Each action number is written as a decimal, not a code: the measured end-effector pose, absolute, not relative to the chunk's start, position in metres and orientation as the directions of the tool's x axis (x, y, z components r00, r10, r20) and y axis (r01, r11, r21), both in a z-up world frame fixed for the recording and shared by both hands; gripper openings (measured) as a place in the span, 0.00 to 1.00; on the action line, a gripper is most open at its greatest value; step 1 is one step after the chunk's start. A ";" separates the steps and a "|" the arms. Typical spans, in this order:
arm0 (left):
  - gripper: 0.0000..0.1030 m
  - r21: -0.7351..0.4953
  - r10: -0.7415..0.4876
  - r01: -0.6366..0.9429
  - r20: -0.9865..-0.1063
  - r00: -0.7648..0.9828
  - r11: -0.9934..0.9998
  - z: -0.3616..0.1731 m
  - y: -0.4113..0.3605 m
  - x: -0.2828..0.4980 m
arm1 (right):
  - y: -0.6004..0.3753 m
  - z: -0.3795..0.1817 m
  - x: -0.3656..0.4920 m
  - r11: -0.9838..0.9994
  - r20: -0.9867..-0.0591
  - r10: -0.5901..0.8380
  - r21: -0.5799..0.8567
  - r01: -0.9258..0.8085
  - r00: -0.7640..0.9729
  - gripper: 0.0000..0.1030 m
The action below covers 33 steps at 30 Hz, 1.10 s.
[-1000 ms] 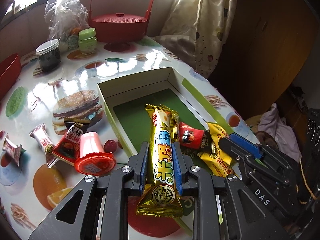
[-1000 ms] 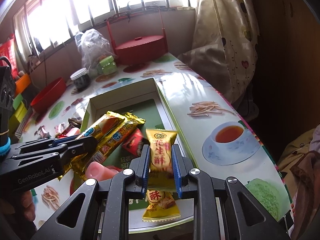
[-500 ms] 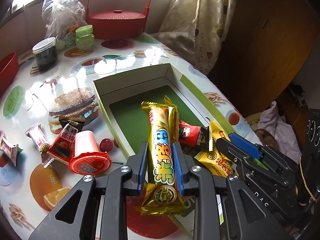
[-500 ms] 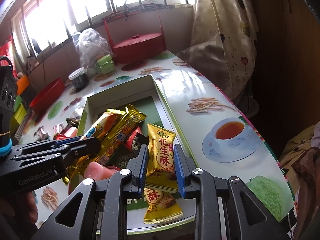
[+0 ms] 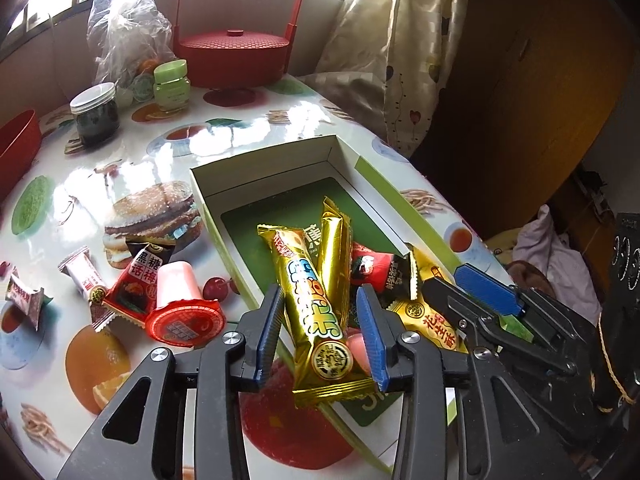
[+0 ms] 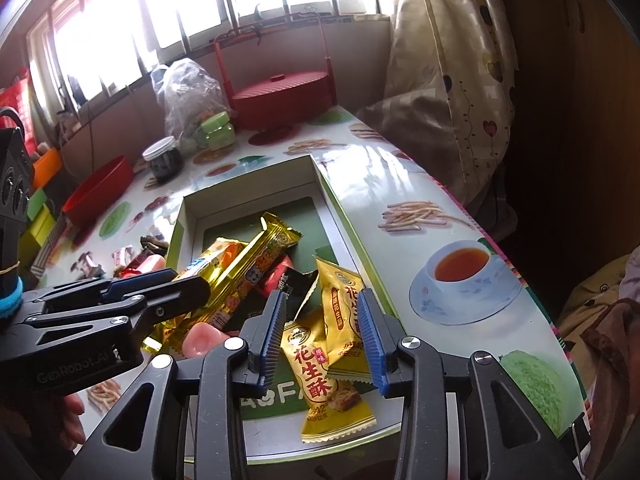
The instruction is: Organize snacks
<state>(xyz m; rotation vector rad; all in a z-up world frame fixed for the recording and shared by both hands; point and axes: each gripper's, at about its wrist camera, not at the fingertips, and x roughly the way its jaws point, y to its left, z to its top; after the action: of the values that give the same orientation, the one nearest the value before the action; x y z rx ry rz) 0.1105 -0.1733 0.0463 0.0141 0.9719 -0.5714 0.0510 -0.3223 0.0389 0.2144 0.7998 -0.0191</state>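
Observation:
An open green-and-white box (image 5: 280,168) (image 6: 248,188) lies on the table with several snacks inside. My left gripper (image 5: 322,340) is open above the box's near end; a long gold snack bar (image 5: 316,304) lies loose between its fingers, beside a second gold bar (image 5: 336,248). My right gripper (image 6: 322,336) is open too, around two yellow peanut-candy packets (image 6: 320,364) that rest in the box. A red-and-black packet (image 5: 376,270) and a pink jelly cup (image 6: 202,340) are also in the box.
Left of the box lie a pink jelly cup with red lid (image 5: 180,300), a red plum packet (image 5: 136,280) and small wrapped candies (image 5: 82,276). Farther back stand a red lidded basket (image 5: 236,52), jars (image 5: 96,114), a plastic bag (image 5: 124,36) and a red bowl (image 6: 100,192).
Both grippers opened and let go of their snacks: the gold bar and the yellow packet now lie in the box.

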 end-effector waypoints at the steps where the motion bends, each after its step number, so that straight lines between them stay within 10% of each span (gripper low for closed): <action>1: 0.38 -0.238 -0.451 0.462 -0.781 0.432 0.854 0.047 -0.172 0.110 | -0.322 0.040 0.051 0.979 -0.713 0.062 0.181 0.098 0.698 0.36; 33: 0.40 -0.189 -0.389 0.379 -0.726 0.567 0.906 0.076 -0.115 0.093 | -0.286 0.064 0.049 0.986 -0.660 0.081 0.165 0.040 0.747 0.42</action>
<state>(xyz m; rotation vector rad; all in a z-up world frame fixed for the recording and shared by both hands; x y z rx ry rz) 0.0925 -0.1153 0.0760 -0.0125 0.8560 -0.4512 0.0493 -0.2862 0.0642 0.1728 0.7282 0.0226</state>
